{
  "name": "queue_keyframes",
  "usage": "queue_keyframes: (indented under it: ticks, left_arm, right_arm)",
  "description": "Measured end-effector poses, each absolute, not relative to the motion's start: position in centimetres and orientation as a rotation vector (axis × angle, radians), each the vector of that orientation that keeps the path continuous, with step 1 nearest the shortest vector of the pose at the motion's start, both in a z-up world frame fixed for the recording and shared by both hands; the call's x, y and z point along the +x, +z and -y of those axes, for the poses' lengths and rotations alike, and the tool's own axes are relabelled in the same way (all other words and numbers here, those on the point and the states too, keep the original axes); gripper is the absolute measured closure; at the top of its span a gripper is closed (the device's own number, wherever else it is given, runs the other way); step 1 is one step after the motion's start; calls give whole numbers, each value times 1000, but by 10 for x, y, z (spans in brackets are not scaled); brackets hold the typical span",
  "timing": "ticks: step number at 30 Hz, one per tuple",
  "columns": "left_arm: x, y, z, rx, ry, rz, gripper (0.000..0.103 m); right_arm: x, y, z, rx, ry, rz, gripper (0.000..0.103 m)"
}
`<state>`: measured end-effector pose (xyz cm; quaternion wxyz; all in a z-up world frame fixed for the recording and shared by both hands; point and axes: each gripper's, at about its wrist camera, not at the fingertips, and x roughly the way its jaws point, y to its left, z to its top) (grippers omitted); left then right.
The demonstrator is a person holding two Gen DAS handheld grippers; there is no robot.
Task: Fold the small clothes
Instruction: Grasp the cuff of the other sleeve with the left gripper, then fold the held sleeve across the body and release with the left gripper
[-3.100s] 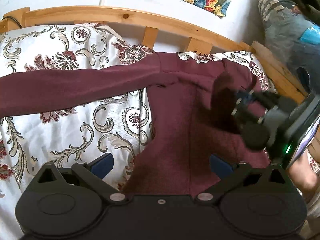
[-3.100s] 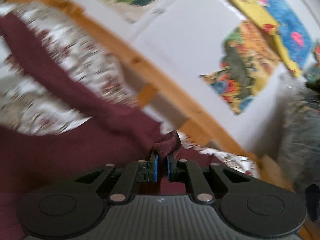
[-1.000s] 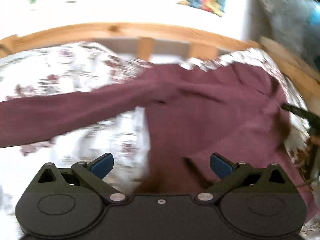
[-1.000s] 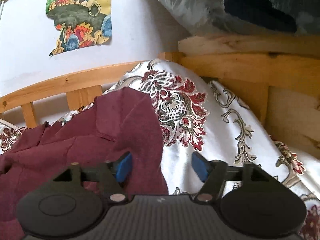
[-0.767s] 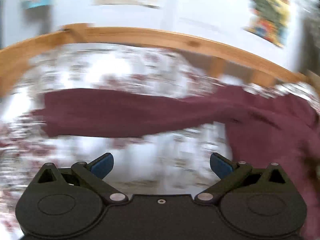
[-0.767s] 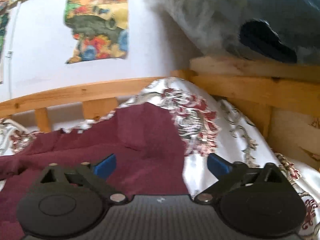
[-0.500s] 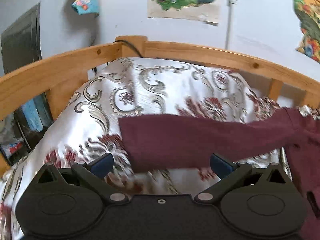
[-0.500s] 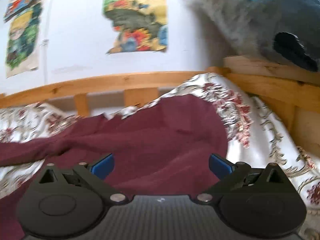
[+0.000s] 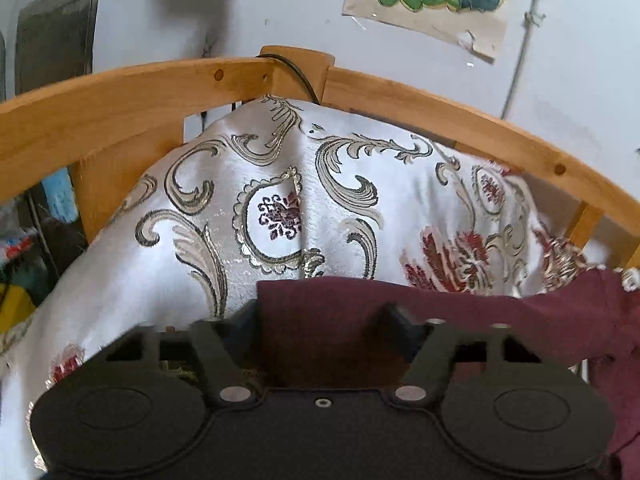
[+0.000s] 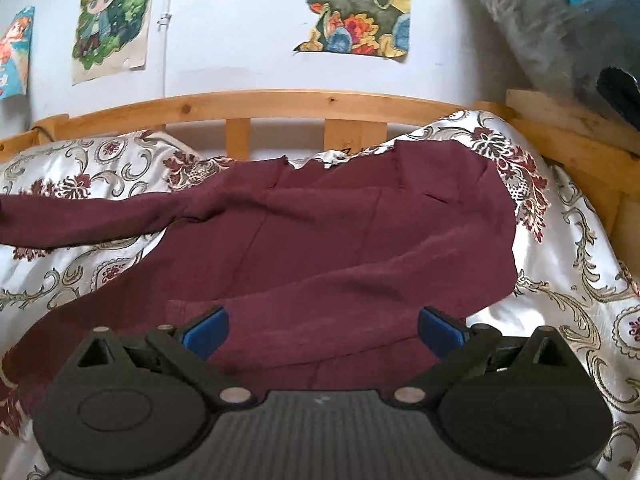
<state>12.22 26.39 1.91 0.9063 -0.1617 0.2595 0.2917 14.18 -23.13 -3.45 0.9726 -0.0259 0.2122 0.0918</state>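
Observation:
A maroon long-sleeved top [image 10: 340,240] lies spread on the floral bedspread [image 10: 560,248], its right sleeve folded across the body and its left sleeve stretched out to the left [image 10: 80,216]. My right gripper [image 10: 322,326] is open and empty, hovering over the lower body of the top. In the left wrist view the cuff end of the outstretched sleeve [image 9: 340,312] lies between my left gripper's [image 9: 324,324] open fingers, low over the bedspread [image 9: 280,200]. The jaws stand apart on either side of the cuff.
A wooden bed rail [image 9: 160,92] curves around the head and left side, with a black cable over its corner post. Posters hang on the white wall [image 10: 240,20]. A grey bundle [image 10: 560,20] sits at the upper right above the right rail [image 10: 568,140].
My left gripper has swung left along the sleeve and come down over its cuff end. My right gripper has let go of the folded sleeve, opened and drawn back over the body.

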Motion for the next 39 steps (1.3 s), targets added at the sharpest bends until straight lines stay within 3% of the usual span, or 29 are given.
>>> queue_keyframes:
  ticks: [1, 3, 5, 8, 11, 26, 39]
  left_arm:
    - [123, 20, -262, -319, 620, -541, 54]
    - [125, 21, -257, -299, 658, -555, 61]
    - [123, 22, -251, -288, 660, -549, 76]
    - [121, 26, -232, -221, 664, -538, 88]
    - [121, 35, -207, -118, 659, -521, 93]
    - [146, 136, -86, -110, 219, -309, 95]
    - [167, 105, 67, -60, -225, -320, 95]
  right_arm:
    - [141, -33, 231, -49, 190, -424, 0]
    - [140, -31, 232, -36, 194, -416, 0]
    - [140, -31, 233, -29, 192, -415, 0]
    - [142, -32, 235, -25, 181, -427, 0]
    - [145, -33, 239, -6, 178, -440, 0]
    - [146, -38, 241, -34, 183, -433, 0]
    - [160, -48, 277, 5, 25, -456, 0]
